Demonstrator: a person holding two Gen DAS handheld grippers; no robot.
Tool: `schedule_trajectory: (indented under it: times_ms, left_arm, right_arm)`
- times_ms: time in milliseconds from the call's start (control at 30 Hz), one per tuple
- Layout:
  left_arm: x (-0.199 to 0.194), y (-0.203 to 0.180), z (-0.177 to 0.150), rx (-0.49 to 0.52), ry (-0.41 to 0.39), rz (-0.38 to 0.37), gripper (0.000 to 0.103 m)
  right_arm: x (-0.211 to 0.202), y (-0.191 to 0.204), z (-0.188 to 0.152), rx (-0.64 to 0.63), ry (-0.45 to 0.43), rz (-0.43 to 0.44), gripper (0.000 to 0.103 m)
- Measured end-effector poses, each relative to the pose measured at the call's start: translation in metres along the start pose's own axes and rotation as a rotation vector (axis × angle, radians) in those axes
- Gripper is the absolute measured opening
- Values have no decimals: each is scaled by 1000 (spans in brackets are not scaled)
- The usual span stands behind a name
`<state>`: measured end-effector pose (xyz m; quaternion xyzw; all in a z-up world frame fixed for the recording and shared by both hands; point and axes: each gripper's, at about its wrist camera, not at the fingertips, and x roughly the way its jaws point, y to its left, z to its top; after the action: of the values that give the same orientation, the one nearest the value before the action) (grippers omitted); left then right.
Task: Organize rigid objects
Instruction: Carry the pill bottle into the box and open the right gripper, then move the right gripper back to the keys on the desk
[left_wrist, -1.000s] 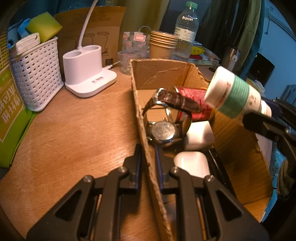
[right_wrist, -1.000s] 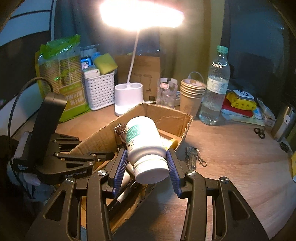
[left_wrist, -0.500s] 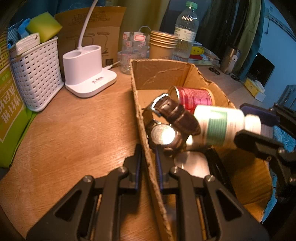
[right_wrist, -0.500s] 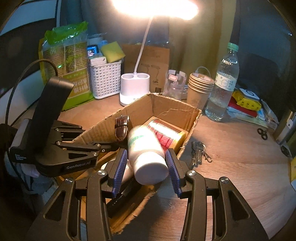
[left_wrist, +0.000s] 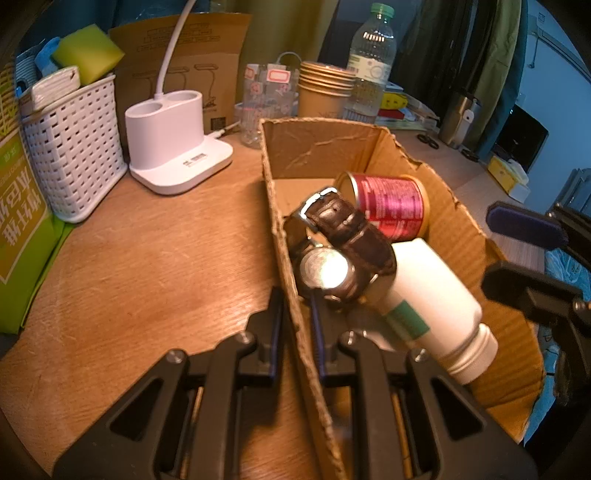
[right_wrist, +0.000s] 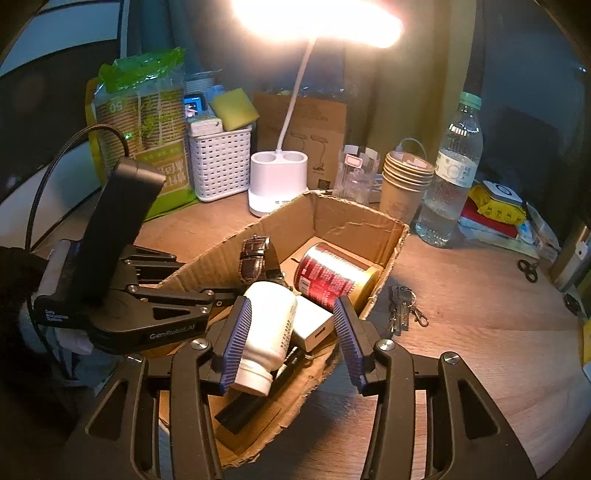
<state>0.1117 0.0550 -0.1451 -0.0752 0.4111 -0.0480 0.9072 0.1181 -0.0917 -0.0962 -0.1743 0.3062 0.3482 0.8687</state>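
Left wrist view: the left tongs (left_wrist: 297, 325) are clamped on the near side wall of the cardboard box (left_wrist: 321, 144), one finger outside, one inside. Inside the box lie a wristwatch (left_wrist: 332, 251), a red can (left_wrist: 388, 206) and a white bottle (left_wrist: 432, 295) on its side, cap toward the right tongs (left_wrist: 517, 251).

Right wrist view: the right tongs (right_wrist: 293, 338) stand apart over the box (right_wrist: 354, 218); the left pad (right_wrist: 236, 343) is at the bottle (right_wrist: 269, 328), the right pad (right_wrist: 349, 339) clear of it. Jaws released. The box rests on the bench (right_wrist: 480, 314); keys (right_wrist: 402, 310) lie just beside it.
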Motion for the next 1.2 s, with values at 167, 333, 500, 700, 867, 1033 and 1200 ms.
schedule_trajectory:
  times_ms: [167,333,500,700,867,1033,1200]
  left_arm:
    - [0,0,0,0,0,0,16]
    - [1,0,0,0,0,0,16]
    - [0,0,0,0,0,0,16]
    - [0,0,0,0,0,0,16]
    - [0,0,0,0,0,0,16]
    - [0,0,0,1,0,0,16]
    - [0,0,0,0,0,0,16]
  right_arm:
    - [-6,-16,2,60,-36,-39,55]
    - [-10,-38,-1,125,-58,-83,55]
    - [-7,-52,-7,157,-47,-113,55]
    - [-2,-73,-13,204,-46,-138,55]
    - [11,-88,-19,232,-22,-147,55]
    - [25,-102,-21,250,4,-154,55]
    - [43,-111,-22,250,42,-158,55]
